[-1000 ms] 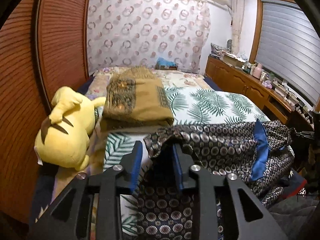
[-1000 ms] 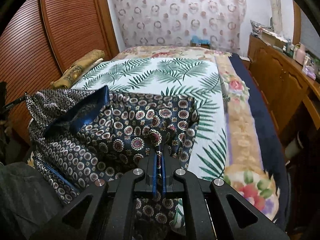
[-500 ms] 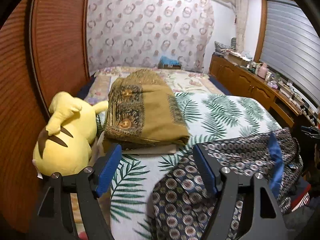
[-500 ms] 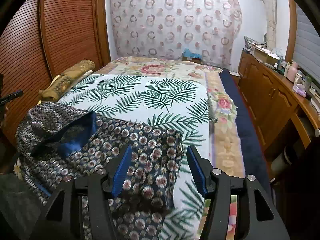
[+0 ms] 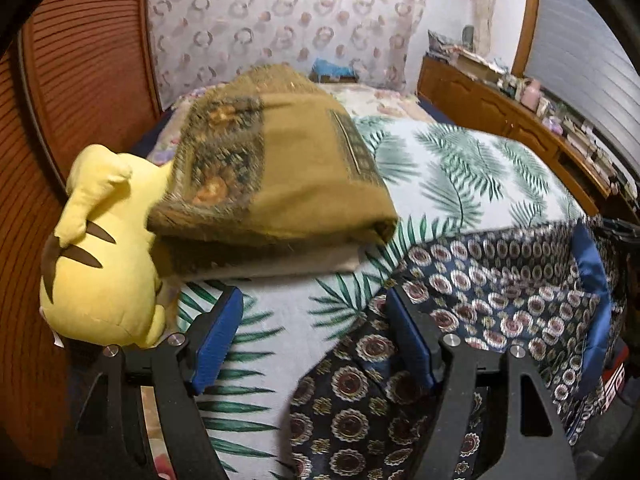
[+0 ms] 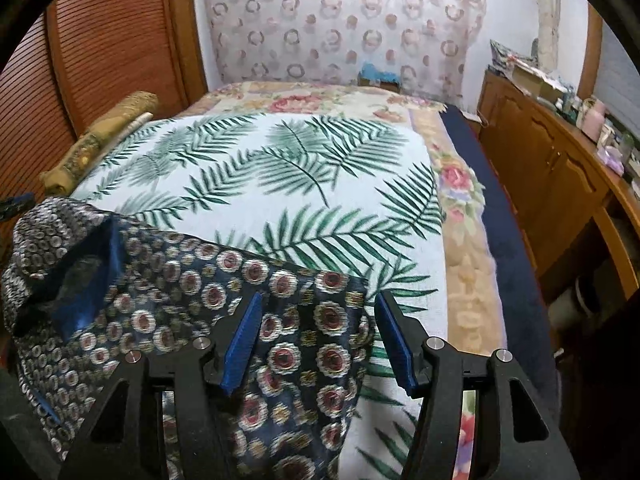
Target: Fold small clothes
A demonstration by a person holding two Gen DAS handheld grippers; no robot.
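A dark blue garment with a round medallion print and a plain blue lining lies at the near edge of the bed, in the left wrist view and the right wrist view. My left gripper is open and empty, over the garment's left corner and the palm-leaf sheet. My right gripper is open and empty, just above the garment's right end. Neither gripper holds the cloth.
A yellow plush toy lies at the left by the wooden sliding door. A folded olive-brown blanket sits beside it, also seen far left. A wooden cabinet with clutter runs along the right.
Both grippers opened and let go of the garment, which now lies on the bed. Both have drawn back and the left has swung toward the plush toy and blanket.
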